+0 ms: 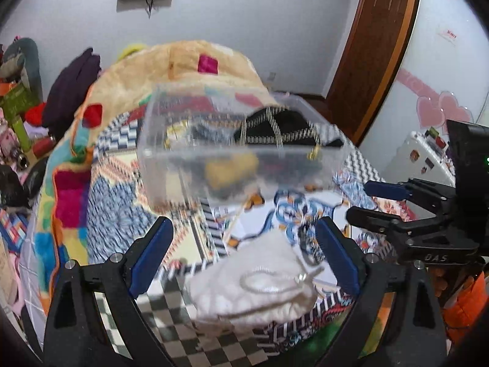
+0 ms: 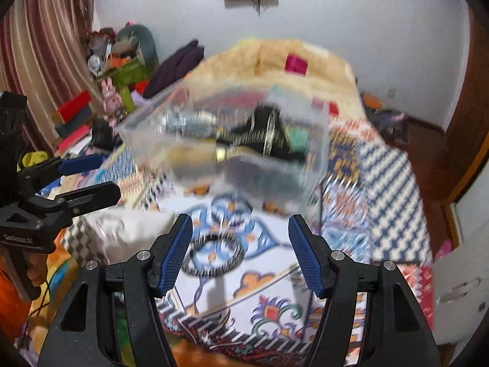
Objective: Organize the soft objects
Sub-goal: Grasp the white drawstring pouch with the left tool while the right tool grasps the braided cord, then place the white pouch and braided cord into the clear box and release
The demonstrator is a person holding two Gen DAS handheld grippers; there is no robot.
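From the left wrist, the left gripper [image 1: 244,253] has its ribbed blue jaws spread wide and empty above a soft white quilted pouch [image 1: 256,287] with a silvery cord, lying near on the patterned bedspread [image 1: 116,183]. Farther off stands a clear plastic bin [image 1: 238,150] holding dark, chain-trimmed fabric.

From the right wrist, the right gripper [image 2: 241,250] is also wide, gripping nothing, over a black-and-white ring-shaped band [image 2: 214,253]. The bin [image 2: 226,150] is beyond, the pouch [image 2: 128,232] to the left.
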